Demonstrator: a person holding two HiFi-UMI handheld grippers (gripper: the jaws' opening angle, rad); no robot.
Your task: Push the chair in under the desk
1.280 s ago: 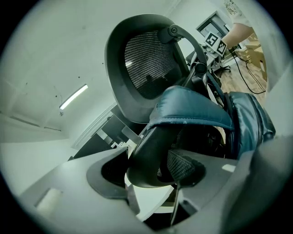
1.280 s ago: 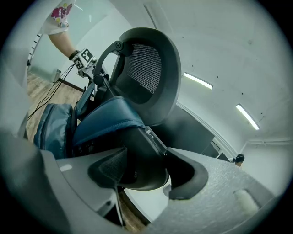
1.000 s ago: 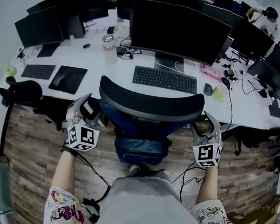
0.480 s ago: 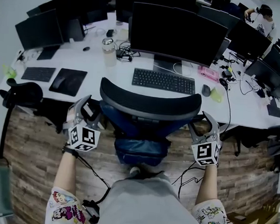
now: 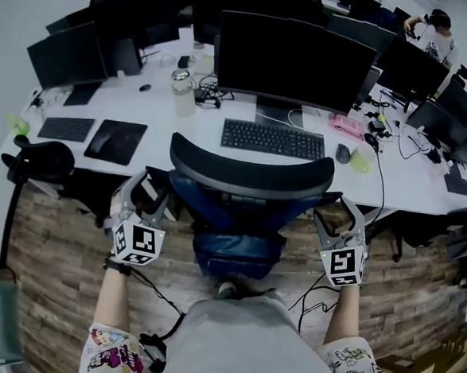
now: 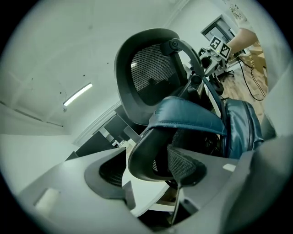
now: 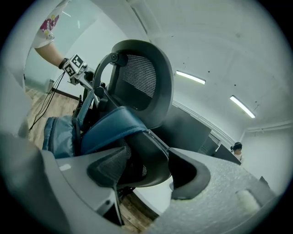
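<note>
Right now the chair (image 5: 250, 173) stands against the edge of the white surface (image 5: 198, 127), its black backrest just in front of the keyboard (image 5: 273, 139) and the monitor (image 5: 294, 62). A blue cover (image 5: 237, 242) hangs over its lower back. The left gripper (image 5: 148, 190) sits at the backrest's left side, jaws spread apart with the backrest's rim between them. The right gripper (image 5: 341, 216) sits at the right side, also spread wide around the rim.

Left claw (image 5: 154, 189), right claw (image 5: 337, 214) held forward, jaws apart.
</note>
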